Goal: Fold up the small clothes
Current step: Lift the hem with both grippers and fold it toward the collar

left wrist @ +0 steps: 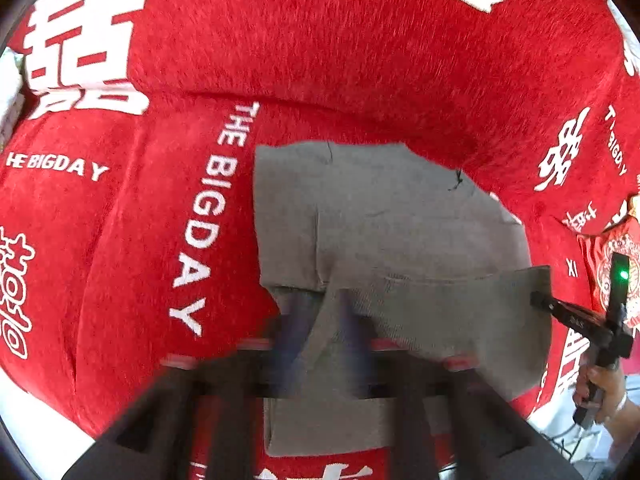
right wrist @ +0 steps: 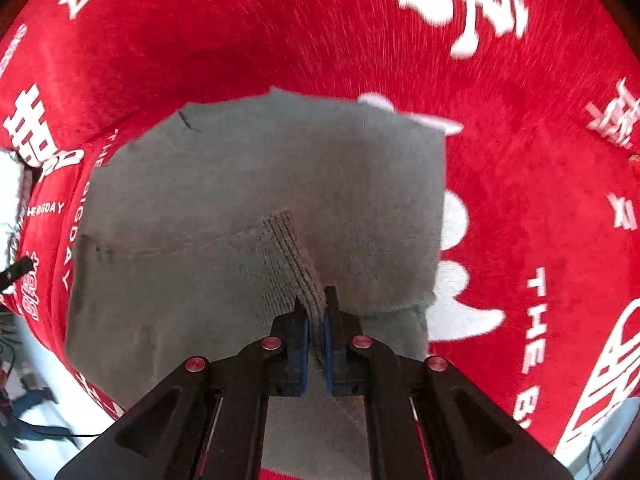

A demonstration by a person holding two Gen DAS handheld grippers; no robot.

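Surface: red plush cover, white printed characters and "THE BIGDAY" lettering, over a padded seat with a cushion seam running across behind the garment. White floor shows past the cover's near edge at the lower left of both views. Dark cables on that floor in the right wrist view. A red patterned item sits at the cover's right edge in the left wrist view; what it is I cannot tell.

Garment: grey knit garment, small, lying mid-cover, partly folded. One layer is doubled over along a stitched seam. Loose dark threads at its far edge. Ribbed hem visible in the right wrist view.

Left gripper: motion-blurred. Fingers stand apart, a raised fold of grey cloth between them; pads do not look pressed on it.

Right gripper: jaws nearly together, clamped on the ribbed hem of the garment, which rises from between the blue pads. In the left wrist view this gripper appears at the garment's right corner, a hand on its handle.
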